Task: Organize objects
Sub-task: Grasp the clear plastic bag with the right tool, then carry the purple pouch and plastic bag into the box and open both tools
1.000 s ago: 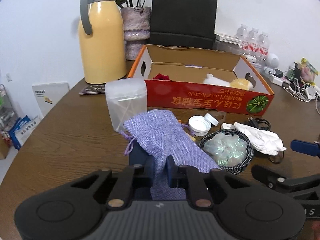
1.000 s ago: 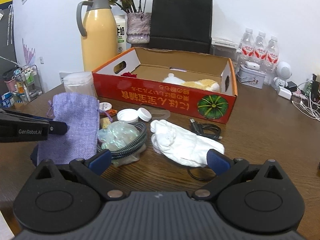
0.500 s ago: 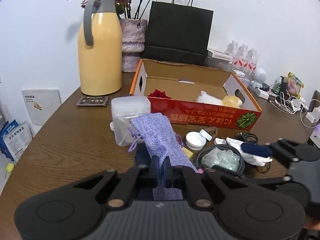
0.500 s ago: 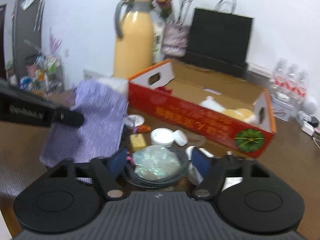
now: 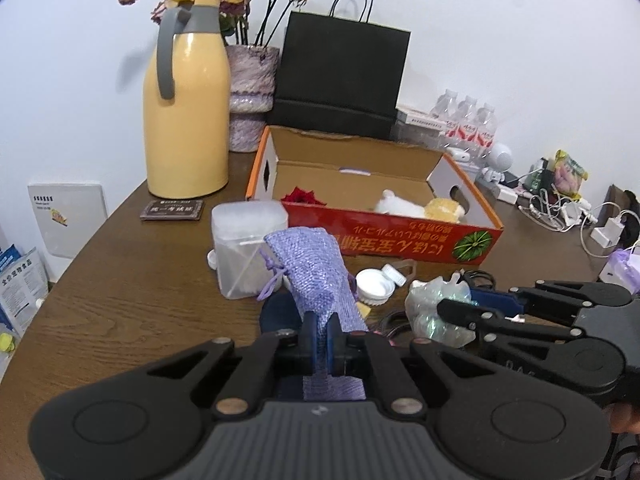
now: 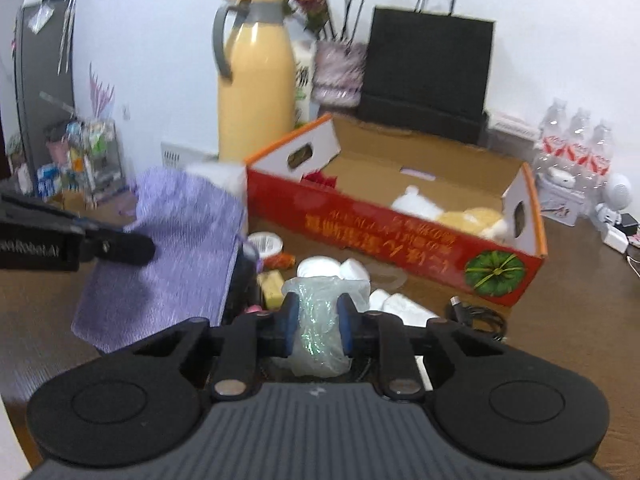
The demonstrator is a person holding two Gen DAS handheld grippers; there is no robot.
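Left gripper (image 5: 319,338): clamped fully on the lower end of the purple pouch (image 5: 316,276), which is held up off the table (image 5: 132,300) — presumably so that it can be filled or carried to the box.
Right gripper (image 6: 318,330): jaws closing on the crinkled clear plastic wrap (image 6: 320,320); the pads are already pressed into it.
Destination: the red cardboard box (image 5: 400,236), open-topped, is judged the place for the loose items; a plush toy (image 5: 420,208) lies in it already.
Surroundings: a clear plastic container (image 5: 246,248) stands just beside the pouch; white lids (image 5: 376,284) lie between pouch and box.
Obstruction: the box's near wall — it must be cleared.
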